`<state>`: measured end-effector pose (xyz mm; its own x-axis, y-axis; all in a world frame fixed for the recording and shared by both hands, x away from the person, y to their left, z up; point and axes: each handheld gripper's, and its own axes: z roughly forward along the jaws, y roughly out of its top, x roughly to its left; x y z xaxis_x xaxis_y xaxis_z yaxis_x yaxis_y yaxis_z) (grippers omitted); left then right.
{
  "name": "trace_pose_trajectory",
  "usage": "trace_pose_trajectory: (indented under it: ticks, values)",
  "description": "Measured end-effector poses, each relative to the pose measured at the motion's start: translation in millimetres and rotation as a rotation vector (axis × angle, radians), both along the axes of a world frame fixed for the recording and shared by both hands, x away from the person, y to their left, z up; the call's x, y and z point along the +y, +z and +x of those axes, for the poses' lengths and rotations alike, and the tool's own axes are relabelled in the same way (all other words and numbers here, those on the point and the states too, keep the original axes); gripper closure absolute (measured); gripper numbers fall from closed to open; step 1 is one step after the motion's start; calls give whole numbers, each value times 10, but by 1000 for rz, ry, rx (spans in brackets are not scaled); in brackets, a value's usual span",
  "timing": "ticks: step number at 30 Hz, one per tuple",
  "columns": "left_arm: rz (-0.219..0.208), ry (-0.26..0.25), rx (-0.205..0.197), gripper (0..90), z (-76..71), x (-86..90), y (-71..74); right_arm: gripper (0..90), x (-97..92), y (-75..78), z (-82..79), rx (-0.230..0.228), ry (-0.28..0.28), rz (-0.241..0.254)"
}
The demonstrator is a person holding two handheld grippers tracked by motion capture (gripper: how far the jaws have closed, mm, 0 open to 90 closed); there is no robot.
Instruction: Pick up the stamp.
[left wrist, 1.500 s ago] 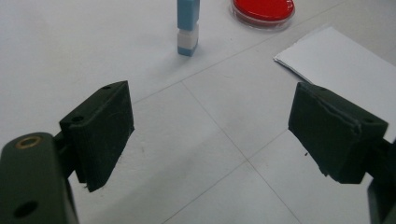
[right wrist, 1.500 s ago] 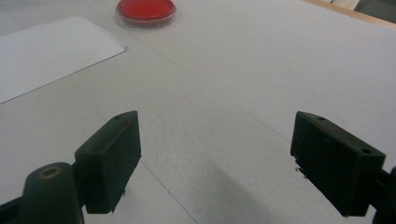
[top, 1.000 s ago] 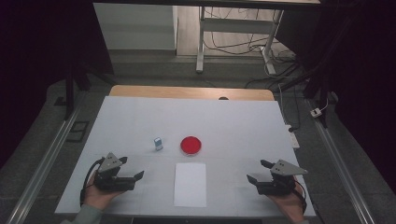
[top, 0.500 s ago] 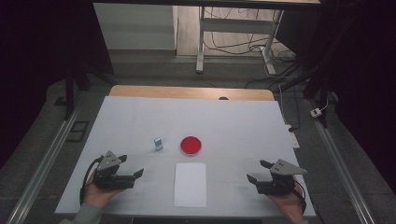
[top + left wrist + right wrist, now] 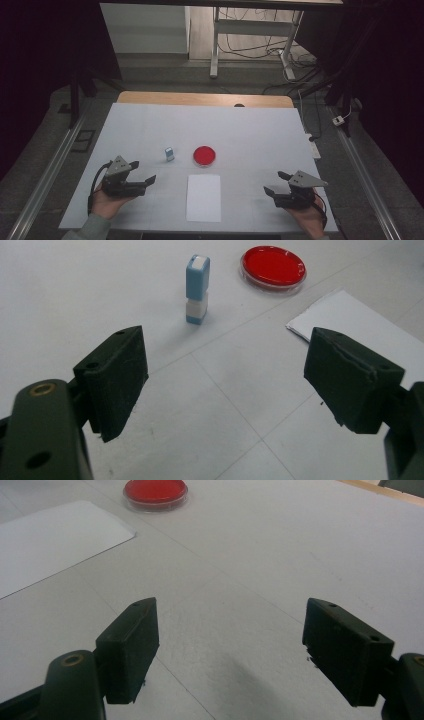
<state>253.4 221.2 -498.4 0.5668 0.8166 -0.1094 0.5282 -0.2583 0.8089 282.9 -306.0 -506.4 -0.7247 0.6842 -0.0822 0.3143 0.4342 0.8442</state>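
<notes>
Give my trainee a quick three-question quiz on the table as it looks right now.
1. True or false: the left gripper holds the blue and white stamp.
2. What lies nearest the sheet of paper: A the red dish, B the stamp, C the right gripper?
3. Is the stamp upright or lying flat?

Key: 1 false, its jaws are open and empty. 2 A. 3 upright.

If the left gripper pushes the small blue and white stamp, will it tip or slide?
The stamp stands upright, tall over a narrow base, so a high push would probably tip it. It looks small and light; the open left gripper could likely lift it easily.
</notes>
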Motion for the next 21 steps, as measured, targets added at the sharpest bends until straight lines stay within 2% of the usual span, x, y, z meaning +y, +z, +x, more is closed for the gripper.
trace_pose_trajectory:
  ticks: [21]
  values:
    - [16,-7,14,211,353,-89,87,229,68,5,2,0,4,4]
